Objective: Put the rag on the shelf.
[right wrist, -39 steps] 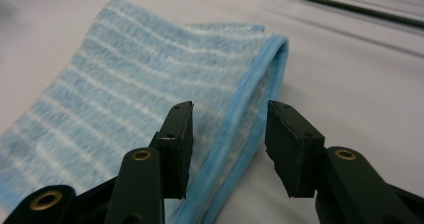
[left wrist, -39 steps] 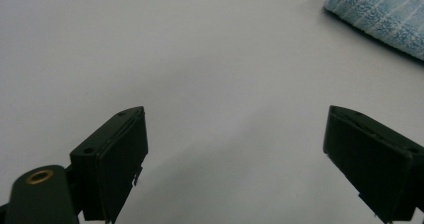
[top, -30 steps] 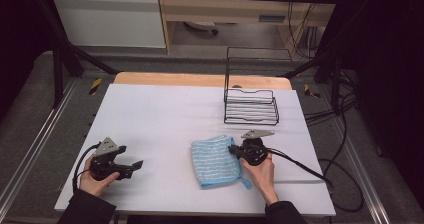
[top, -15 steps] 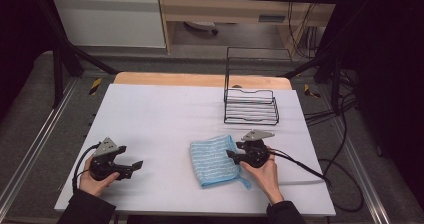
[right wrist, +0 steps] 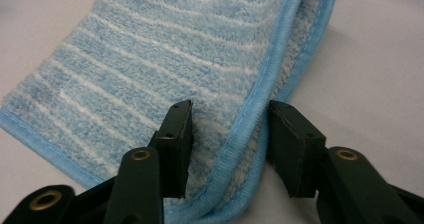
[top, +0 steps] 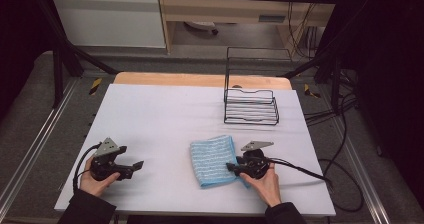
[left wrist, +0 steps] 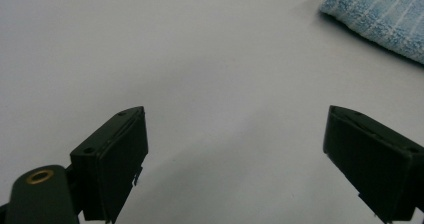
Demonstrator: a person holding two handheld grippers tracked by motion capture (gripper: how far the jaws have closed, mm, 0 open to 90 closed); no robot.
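Blue terry with pale stripes, the folded towel (top: 212, 160) lies near the front edge of the table (top: 165, 114), right of its middle, and my right gripper (right wrist: 230, 134) straddles its bound hem at the right side. The jaws sit either side of the doubled edge with a gap between them, not yet pinched, one jaw over the striped top and the other just off the fold. I judge the cloth light, soft and limp: it will droop and unfold if I lift by one layer, so the thick stitched hem, with both layers together, is the place to bite. It should not slip much, since the pile grips well. My left gripper (top: 131, 168) rests near the front left corner, jaws spread wide and empty above bare tabletop, the towel's corner (left wrist: 380, 14) well off ahead of it. A black wire rack (top: 251, 104) stands toward the far right edge, apart from the towel; nothing lies between my grippers and the cloth.
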